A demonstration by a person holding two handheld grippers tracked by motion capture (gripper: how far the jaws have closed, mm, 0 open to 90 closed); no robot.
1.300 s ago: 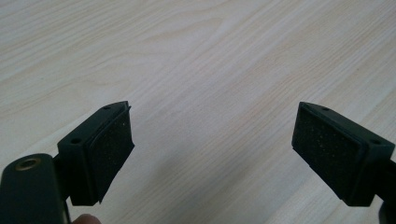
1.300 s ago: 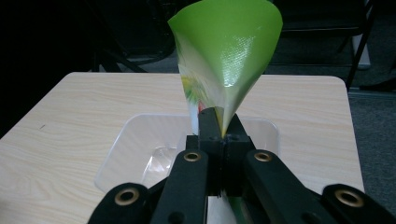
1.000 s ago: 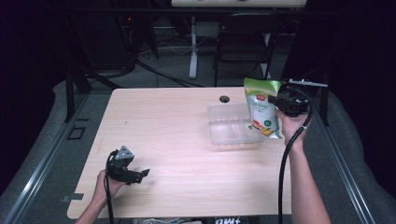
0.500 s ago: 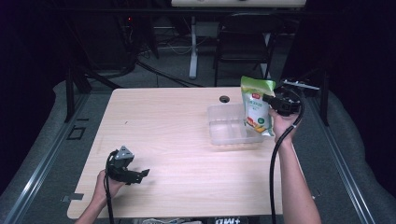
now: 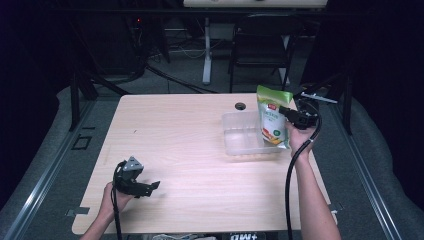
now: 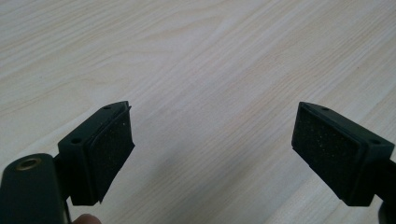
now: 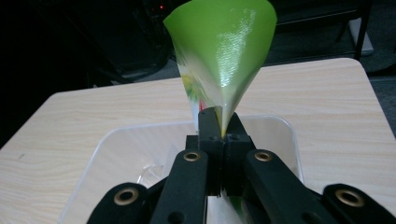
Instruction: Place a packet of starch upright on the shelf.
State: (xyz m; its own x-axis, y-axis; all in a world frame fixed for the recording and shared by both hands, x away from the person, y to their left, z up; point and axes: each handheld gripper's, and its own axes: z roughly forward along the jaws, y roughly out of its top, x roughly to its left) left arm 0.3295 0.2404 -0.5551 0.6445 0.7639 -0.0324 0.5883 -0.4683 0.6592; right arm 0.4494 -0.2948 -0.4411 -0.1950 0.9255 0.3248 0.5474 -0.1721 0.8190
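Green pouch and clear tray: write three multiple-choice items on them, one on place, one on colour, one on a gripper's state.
1. Where is the green pouch?
A. flat at the table's middle
B. upright at the clear tray, at its right end
C. on the floor

2. What colour is the pouch's top?
A. red
B. blue
C. green

3. How do the left gripper's jaws stand?
A. wide apart with nothing between them
B. closed on the pouch
C. closed on the tray

Key:
1 B: the high view shows it standing there, held by the right gripper.
2 C: the right gripper view shows a bright green top.
3 A: the left gripper view shows bare table between the pads.
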